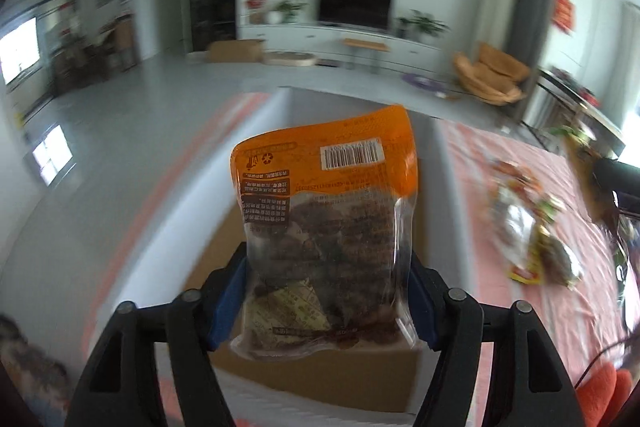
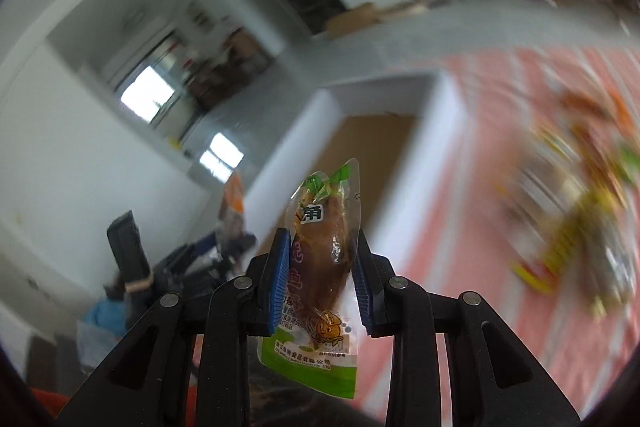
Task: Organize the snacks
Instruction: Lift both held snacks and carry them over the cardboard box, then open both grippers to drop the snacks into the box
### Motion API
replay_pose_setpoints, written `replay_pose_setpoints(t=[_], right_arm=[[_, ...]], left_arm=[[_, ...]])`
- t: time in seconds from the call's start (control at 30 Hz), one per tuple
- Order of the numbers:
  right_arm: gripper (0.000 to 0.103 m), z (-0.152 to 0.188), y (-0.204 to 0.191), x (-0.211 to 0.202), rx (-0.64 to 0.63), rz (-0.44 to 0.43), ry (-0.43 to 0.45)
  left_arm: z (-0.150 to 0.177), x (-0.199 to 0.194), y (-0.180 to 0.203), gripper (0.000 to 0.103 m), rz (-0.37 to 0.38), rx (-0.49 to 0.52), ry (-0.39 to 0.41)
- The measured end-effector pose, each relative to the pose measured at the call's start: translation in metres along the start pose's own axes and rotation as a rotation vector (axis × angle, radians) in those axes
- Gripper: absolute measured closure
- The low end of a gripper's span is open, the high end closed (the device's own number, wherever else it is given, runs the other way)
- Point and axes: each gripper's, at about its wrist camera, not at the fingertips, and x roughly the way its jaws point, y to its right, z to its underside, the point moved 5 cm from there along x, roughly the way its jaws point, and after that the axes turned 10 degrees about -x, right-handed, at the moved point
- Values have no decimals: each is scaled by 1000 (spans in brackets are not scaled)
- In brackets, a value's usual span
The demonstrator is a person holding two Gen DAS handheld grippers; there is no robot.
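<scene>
The orange-topped snack pouch (image 1: 326, 227) fills the centre of the left wrist view, clamped upright between the blue pads of the left gripper (image 1: 326, 291). Its orange band carries a white barcode sticker at upper right and blocks of small Chinese print that is too blurred to read; the clear lower part shows dark brown pieces and a pale paper insert. It hangs over an open white-walled box (image 1: 434, 195) with a brown cardboard floor.

In the right wrist view the right gripper (image 2: 322, 283) is clenched on a small green-edged packet (image 2: 324, 267), lower centre of the frame. The packet is clear with a brown, tapered piece inside, a dark label with one white Chinese character near the top, an orange cartoon figure low down, and a green bottom strip with Chinese company lettering, not legible.

The box sits on a pink-and-white striped cloth (image 1: 500, 211). A blurred pile of other snack packets (image 1: 532, 227) lies on the cloth at the right. Beyond is a living room: grey floor, a dark television (image 1: 355, 7) on a long white cabinet, potted plants, a tan chair at upper right.
</scene>
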Motion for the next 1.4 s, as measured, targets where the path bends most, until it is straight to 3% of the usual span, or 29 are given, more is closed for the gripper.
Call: replay_pose_setpoints(t=[0.03, 0.13, 0.27, 0.43, 0.53, 0.6, 0.7, 0.73, 0.83, 0.93, 1.0, 1.1, 1.17, 1.27, 1.33, 1.4], right_arm=[[64, -8, -12, 17, -26, -19, -9], [35, -18, -28, 52, -53, -10, -44], [35, -5, -11, 34, -63, 71, 10], [33, 55, 62, -13, -122, 410, 38], [33, 116, 127, -40, -48, 604, 15], [33, 158, 163, -59, 52, 675, 4], [33, 202, 206, -84, 171, 766, 15], [33, 211, 212, -93, 199, 787, 25], [33, 223, 225, -108, 267, 799, 64], [33, 218, 230, -113, 262, 795, 100], [33, 212, 227, -105, 241, 795, 95], [33, 215, 225, -97, 232, 813, 57], [33, 219, 233, -100, 256, 833, 54], [33, 227, 243, -111, 327, 859, 78], [33, 231, 250, -118, 380, 870, 91], [33, 234, 255, -121, 412, 870, 96]], left_arm=[[-4, 5, -14, 15, -26, -21, -3], [1, 8, -28, 3, -67, -48, 2], [15, 13, -22, 3, -15, -52, -25], [32, 12, 50, 3, 238, 9, -54], [50, 25, 101, 3, 244, 132, -56], [66, 39, 129, 3, 219, 223, -74], [93, 63, 165, 4, 207, 320, -167], [98, 61, 175, 7, 191, 359, -161], [108, 46, 198, 7, 200, 425, -133], [110, 42, 204, 6, 232, 384, -175], [110, 41, 199, 6, 190, 379, -163], [97, 25, 192, 7, 76, 382, -7], [85, -4, 196, 6, 68, 384, 143], [79, -39, 220, 0, 188, 354, 229], [86, -47, 244, 0, 309, 341, 171], [105, -37, 271, 0, 411, 350, 50]])
